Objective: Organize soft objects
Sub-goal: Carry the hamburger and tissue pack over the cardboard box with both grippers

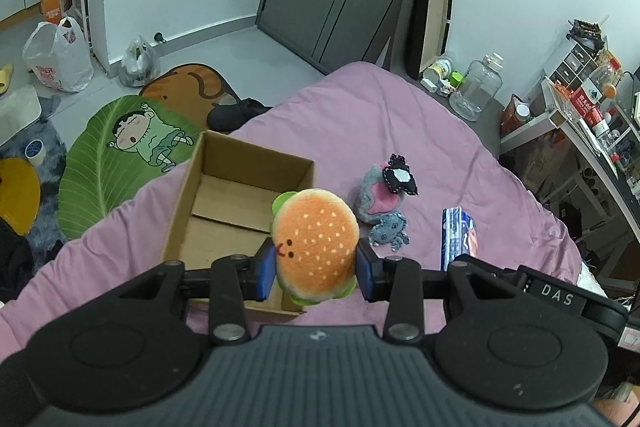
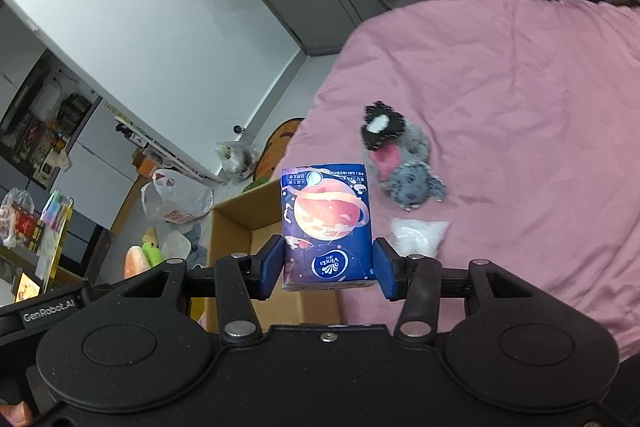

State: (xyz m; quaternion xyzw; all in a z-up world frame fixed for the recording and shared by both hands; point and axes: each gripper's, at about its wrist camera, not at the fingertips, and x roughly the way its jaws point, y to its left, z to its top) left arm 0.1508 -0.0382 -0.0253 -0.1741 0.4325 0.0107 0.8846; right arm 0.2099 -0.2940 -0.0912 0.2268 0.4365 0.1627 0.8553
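My left gripper (image 1: 316, 269) is shut on a plush hamburger (image 1: 314, 243) and holds it above the near right corner of an open, empty cardboard box (image 1: 224, 211) on the pink bed. My right gripper (image 2: 328, 269) is shut on a blue tissue pack (image 2: 326, 223), held above the bed just right of the box (image 2: 236, 227). The pack also shows in the left wrist view (image 1: 458, 237). A grey plush pile with a black patch (image 1: 386, 203) lies on the bed right of the box; it also shows in the right wrist view (image 2: 404, 163).
The pink bed sheet (image 1: 400, 131) fills the middle. A small clear plastic bag (image 2: 416, 237) lies on it near the plush pile. Floor mats (image 1: 120, 155) and bags (image 1: 56, 59) lie left of the bed. A cluttered shelf (image 1: 592, 119) and a jar (image 1: 476, 87) stand at the right.
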